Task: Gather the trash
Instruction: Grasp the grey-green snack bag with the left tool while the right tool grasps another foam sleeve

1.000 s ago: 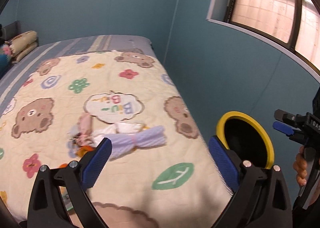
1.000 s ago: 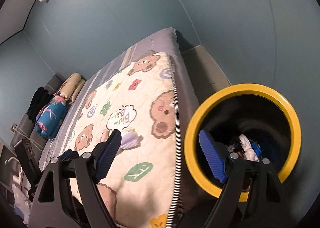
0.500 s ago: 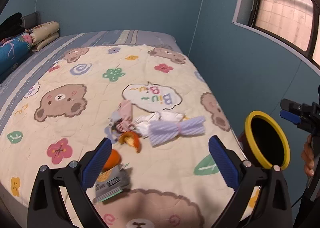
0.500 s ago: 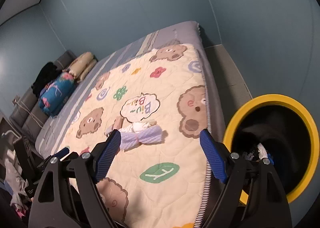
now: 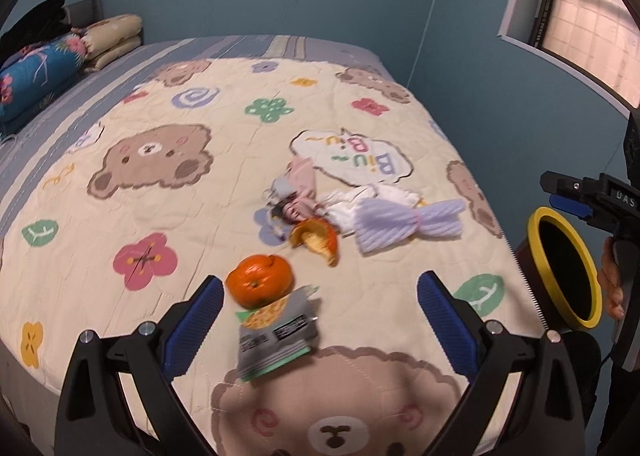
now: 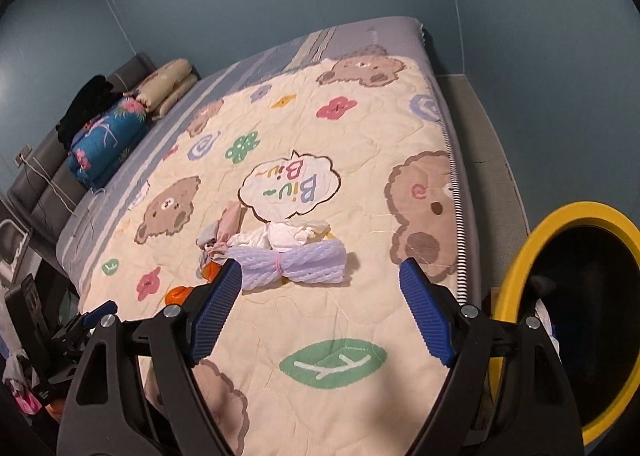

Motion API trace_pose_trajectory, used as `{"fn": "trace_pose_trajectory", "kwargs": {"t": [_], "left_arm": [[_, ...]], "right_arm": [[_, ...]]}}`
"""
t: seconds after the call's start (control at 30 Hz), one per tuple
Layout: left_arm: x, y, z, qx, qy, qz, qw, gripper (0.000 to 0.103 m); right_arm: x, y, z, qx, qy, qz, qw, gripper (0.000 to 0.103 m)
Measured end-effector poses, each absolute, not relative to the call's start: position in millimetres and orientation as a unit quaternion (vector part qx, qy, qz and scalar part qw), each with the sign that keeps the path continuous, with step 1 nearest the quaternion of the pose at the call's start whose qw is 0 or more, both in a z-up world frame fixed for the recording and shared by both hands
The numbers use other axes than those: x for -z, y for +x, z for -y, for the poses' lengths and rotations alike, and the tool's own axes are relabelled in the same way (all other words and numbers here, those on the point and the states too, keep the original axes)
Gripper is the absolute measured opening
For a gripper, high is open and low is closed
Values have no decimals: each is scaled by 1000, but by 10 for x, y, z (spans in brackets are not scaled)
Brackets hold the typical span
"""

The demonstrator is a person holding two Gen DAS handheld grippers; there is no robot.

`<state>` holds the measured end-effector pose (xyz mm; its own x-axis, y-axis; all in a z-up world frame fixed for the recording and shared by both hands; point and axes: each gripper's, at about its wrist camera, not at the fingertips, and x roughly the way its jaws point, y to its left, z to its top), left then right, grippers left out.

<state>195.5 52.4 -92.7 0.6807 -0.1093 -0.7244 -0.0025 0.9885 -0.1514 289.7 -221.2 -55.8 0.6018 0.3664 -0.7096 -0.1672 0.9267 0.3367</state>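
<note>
The quilt (image 5: 240, 183) carries a white speech bubble (image 5: 352, 157) printed "Biu Biu~" in colored letters. The right gripper's (image 5: 568, 203) black body shows white letters "DAS". Small print on the gray packet (image 5: 276, 340) is too blurred to read.

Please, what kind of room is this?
Most likely a bedroom. A bed with a bear-print quilt fills the view, pillows lie at its head, and a window is set in the blue wall.
</note>
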Motion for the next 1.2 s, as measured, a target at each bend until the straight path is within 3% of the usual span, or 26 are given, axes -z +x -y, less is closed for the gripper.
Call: {"fn": "trace_pose_trajectory", "kwargs": {"t": [1.03,1.1,1.2], "left_arm": [[1646,2193,-832,-5,-99,-460,882,93],[1673,2205,-843,-4,-102,-463,880,88],[1715,2225,-839,-1,-103,-470,877,71]], "right_arm": [[1685,3752,1535,-122,8,-509,852,77],[1713,3745,1503,-127,4,-511,850,77],[1732,3717,1454,-134,-6,-512,849,74]]}}
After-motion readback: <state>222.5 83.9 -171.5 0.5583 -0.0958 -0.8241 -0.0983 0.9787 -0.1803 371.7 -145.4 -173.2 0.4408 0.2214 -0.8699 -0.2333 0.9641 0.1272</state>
